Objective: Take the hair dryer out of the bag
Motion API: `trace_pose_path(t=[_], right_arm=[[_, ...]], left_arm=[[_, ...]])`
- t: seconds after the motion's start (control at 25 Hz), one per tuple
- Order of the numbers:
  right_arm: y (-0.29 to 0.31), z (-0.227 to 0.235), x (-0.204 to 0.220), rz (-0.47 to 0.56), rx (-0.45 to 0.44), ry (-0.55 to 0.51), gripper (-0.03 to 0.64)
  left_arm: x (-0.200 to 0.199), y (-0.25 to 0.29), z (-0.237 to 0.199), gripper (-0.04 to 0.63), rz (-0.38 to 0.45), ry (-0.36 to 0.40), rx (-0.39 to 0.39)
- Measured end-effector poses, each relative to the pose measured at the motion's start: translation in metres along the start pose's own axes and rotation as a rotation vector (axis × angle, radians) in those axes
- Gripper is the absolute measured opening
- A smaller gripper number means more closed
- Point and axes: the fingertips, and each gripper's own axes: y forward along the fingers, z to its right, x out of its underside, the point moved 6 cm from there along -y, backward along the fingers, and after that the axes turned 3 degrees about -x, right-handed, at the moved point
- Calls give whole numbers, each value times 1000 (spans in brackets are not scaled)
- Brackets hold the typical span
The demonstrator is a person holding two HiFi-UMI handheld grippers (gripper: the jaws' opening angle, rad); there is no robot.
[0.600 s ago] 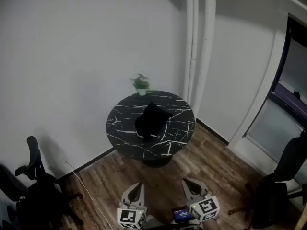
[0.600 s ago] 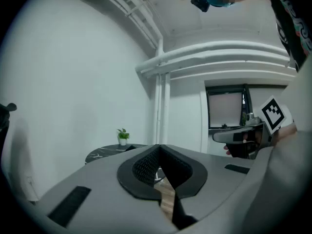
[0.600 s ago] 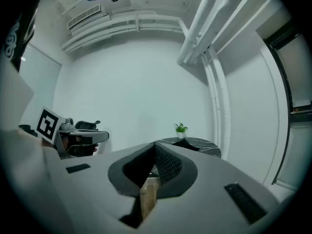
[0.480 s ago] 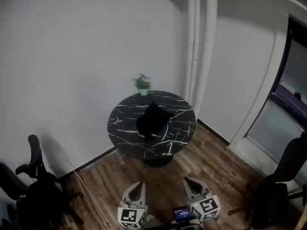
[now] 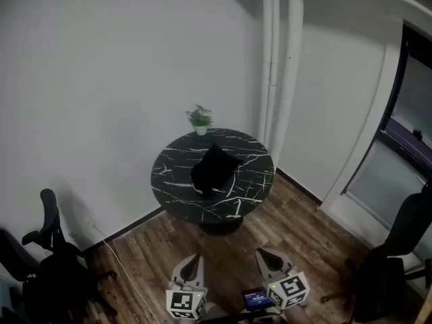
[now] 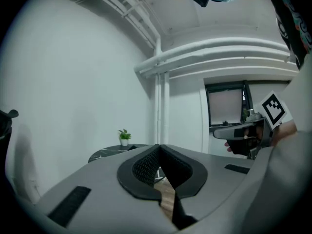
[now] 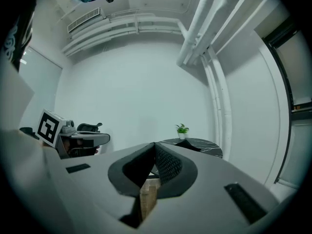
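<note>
Bag (image 5: 214,169), black and slumped into a soft peak, lies near the middle of a round black tabletop (image 5: 250,181) veined with white. Its fabric is too dark to show an opening, and what is inside cannot be told; the hair dryer is in no view. At the tabletop's far edge, close to the white wall, a small white pot (image 5: 200,130) holds a green plant (image 5: 198,117), well apart from the bag.

Low in the head view, over the wooden floor (image 5: 162,248), the left hand-held gripper (image 5: 194,257) and the right hand-held gripper (image 5: 259,252) sit side by side, both aimed toward the tabletop and well short of it. Each is clenched, its dark pads pressed together with nothing between them.

A black office chair (image 5: 50,262) stands at the left, and another chair (image 5: 398,248) by the window at the right.
</note>
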Motion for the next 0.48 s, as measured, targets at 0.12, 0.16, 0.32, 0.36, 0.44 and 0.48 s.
trace_pose_path(t=[0.12,0.16,0.32,0.36,0.44,0.48], right_arm=[[-3,0,-1,9,-5,5,18],[-5,1,-1,11,-6,5,17],[-14,3,0,16,1,14,18],[-15,3,2,15,1,16,18],[-15,5,5,4,-3,13,18],[-16,6,6,1,-5,11,17]], left_arm=[[-1,-1,3,14,1,3,-1],[-3,-1,4,14,0,5,-3],[-5,-4,10,14,1,11,-1],[-5,-5,11,14,5,5,6],[-1,-6,10,14,12,-22,13],[0,-7,10,14,13,-37,12]])
